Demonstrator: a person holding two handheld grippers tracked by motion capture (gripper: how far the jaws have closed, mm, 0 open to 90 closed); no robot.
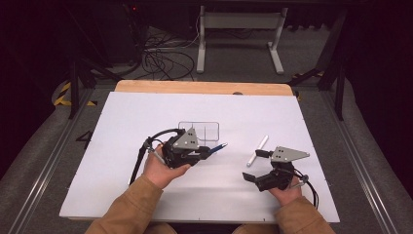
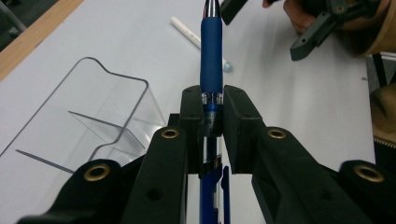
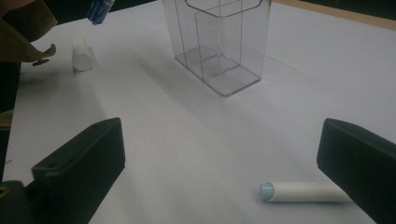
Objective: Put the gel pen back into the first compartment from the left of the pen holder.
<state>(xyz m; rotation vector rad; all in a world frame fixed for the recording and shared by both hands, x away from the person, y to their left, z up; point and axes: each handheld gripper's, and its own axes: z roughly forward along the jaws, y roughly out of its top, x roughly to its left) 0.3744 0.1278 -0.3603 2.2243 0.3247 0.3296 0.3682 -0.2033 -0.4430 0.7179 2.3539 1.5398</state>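
Note:
My left gripper [image 1: 202,152] is shut on a blue pen [image 1: 217,147] just in front of a clear plastic organiser box [image 1: 199,129] at mid-table. In the left gripper view the jaws [image 2: 211,100] clamp the blue pen [image 2: 211,56] at the lower end of its grip, and the tip points away, with the clear box [image 2: 93,107] to the left. My right gripper [image 1: 255,165] stands open beside a white pen [image 1: 257,150] lying on the sheet. In the right gripper view that white pen [image 3: 303,191] lies by the right jaw, untouched, and the clear box [image 3: 219,42] stands farther off.
A white sheet [image 1: 146,195] covers the table, with a wooden edge [image 1: 195,87] at the far side. A short white cylinder [image 3: 81,56] lies on the sheet near the left hand. Beyond the table are cables and a white stand [image 1: 238,29] on the floor.

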